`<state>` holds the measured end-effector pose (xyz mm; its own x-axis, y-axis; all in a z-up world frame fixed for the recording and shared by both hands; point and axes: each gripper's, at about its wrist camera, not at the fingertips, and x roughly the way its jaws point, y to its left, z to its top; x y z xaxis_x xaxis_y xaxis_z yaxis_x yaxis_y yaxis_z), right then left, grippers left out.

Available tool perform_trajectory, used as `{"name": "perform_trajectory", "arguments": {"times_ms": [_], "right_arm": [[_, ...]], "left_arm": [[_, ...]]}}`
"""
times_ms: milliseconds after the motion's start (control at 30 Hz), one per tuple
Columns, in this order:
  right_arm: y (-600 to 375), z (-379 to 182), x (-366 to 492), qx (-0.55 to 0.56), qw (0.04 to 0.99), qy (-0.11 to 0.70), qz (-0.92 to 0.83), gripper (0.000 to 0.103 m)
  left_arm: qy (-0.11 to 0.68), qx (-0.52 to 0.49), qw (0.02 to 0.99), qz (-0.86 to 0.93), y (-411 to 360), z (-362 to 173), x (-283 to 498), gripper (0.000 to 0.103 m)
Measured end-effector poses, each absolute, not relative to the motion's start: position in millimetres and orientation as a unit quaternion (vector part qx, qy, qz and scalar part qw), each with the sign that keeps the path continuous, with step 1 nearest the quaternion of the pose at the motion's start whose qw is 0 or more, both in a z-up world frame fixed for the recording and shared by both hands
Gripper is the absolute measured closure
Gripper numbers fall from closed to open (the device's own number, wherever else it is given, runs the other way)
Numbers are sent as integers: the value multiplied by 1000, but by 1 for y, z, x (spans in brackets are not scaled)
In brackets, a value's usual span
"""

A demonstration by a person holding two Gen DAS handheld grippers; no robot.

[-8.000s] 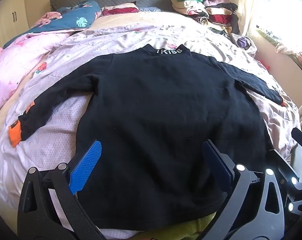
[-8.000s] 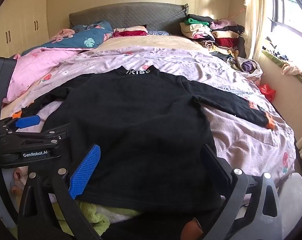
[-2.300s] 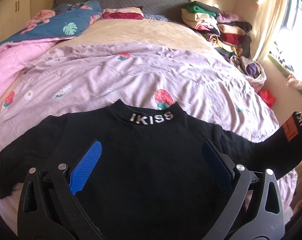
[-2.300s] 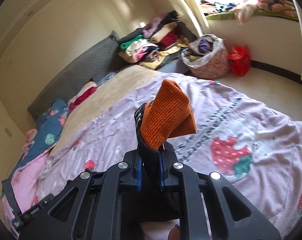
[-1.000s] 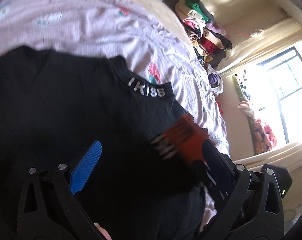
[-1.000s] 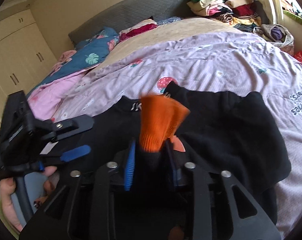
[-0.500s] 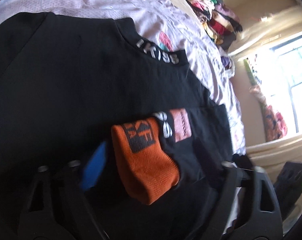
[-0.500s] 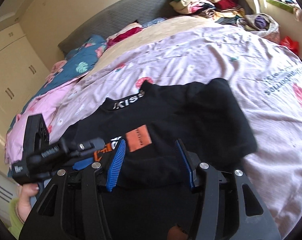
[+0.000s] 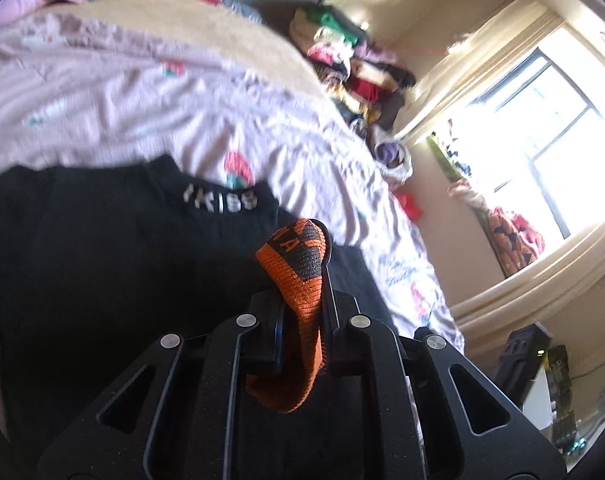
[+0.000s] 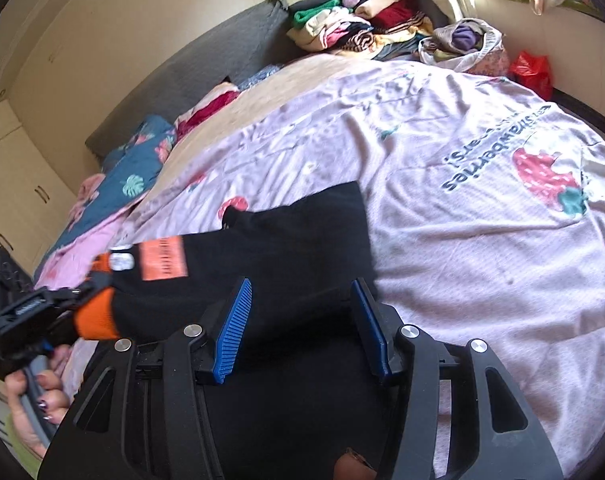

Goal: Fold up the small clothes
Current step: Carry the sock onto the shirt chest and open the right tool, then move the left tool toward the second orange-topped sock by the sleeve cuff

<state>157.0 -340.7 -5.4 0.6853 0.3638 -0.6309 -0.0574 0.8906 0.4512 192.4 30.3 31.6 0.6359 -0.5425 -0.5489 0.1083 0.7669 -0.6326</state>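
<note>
A black sweater (image 9: pixel 102 264) with "IKISS" on its collar (image 9: pixel 220 202) lies on the pink quilt, its right sleeve folded across the body. My left gripper (image 9: pixel 302 312) is shut on that sleeve's orange cuff (image 9: pixel 298 280) and holds it a little above the sweater. In the right wrist view the same cuff (image 10: pixel 96 320) sits in the left gripper (image 10: pixel 86 304) at the far left, past an orange patch (image 10: pixel 164 258). My right gripper (image 10: pixel 301 292) is open over the folded sleeve and body of the sweater (image 10: pixel 302 232); its blue pads press on nothing.
A strawberry-print quilt (image 10: pixel 462 152) covers the bed. Folded clothes (image 10: pixel 354 24) are stacked at the far corner, next to a full bag (image 10: pixel 466 44) and a red bag (image 10: pixel 532 70). A hand (image 10: pixel 34 400) holds the left gripper. A bright window (image 9: pixel 542 112) is on the right.
The left jaws went from wide open to shut on the orange cuff and lifted it. The right gripper, having let go of the cuff, slid right across the sweater.
</note>
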Motion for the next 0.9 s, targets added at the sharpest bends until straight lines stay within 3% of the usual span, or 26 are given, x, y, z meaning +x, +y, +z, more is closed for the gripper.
{"name": "perform_trajectory", "arguments": {"times_ms": [167, 700, 900], "right_arm": [[-341, -8, 160, 200, 896, 380, 113, 52], [-289, -29, 182, 109, 890, 424, 126, 52], [-263, -38, 199, 73, 877, 454, 138, 52]], "left_arm": [[373, -281, 866, -176, 51, 40, 185, 96], [433, -269, 856, -90, 93, -13, 194, 96], [431, -240, 868, -64, 101, -13, 188, 89]]}}
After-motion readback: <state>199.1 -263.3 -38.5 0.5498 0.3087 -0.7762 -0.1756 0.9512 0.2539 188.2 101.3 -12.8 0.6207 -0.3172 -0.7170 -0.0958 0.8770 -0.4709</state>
